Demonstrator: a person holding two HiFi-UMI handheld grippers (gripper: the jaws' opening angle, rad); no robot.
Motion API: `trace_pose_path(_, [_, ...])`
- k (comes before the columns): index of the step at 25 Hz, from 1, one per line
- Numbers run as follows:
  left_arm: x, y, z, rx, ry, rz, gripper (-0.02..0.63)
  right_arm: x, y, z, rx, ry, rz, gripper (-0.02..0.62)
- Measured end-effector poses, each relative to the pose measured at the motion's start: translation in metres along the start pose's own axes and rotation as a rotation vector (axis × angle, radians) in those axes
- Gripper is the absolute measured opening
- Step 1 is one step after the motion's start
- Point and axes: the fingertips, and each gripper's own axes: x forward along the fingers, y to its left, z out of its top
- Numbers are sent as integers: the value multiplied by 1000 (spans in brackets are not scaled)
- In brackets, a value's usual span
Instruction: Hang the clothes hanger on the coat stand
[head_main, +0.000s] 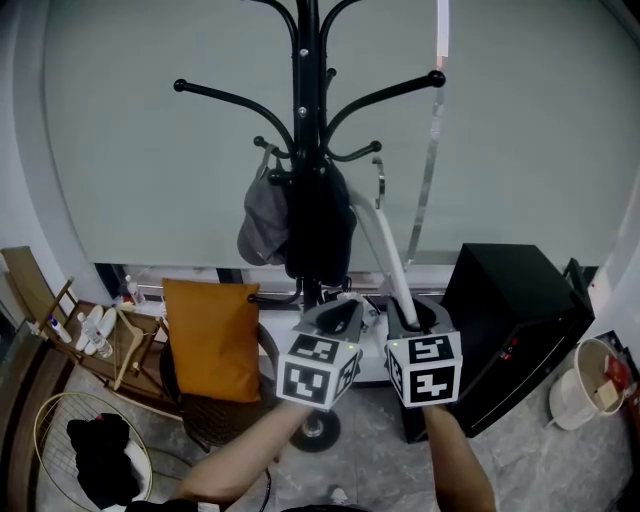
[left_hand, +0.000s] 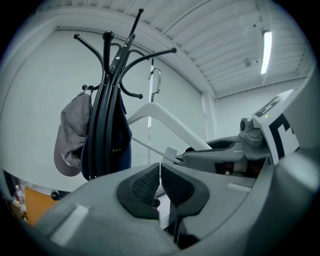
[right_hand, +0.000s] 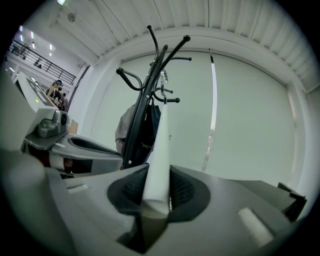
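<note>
head view: black coat stand (head_main: 308, 150) at centre, with a grey cap (head_main: 264, 220) and a dark garment (head_main: 318, 225) hung on it. white clothes hanger (head_main: 385, 250) slants up from the right gripper (head_main: 412, 318) toward the stand. left gripper (head_main: 340, 318) sits just beside it.

left gripper view: jaws almost together, nothing seen between the pads (left_hand: 145, 182). hanger hook near a lower peg, whether it is over the peg i cannot tell.

right gripper view: jaws clamped on the hanger's white arm.
</note>
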Motion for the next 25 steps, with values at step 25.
trace_pose_path(25, [14, 30, 10, -4, -17, 73, 12, 58, 2, 19, -46, -6, 63, 81])
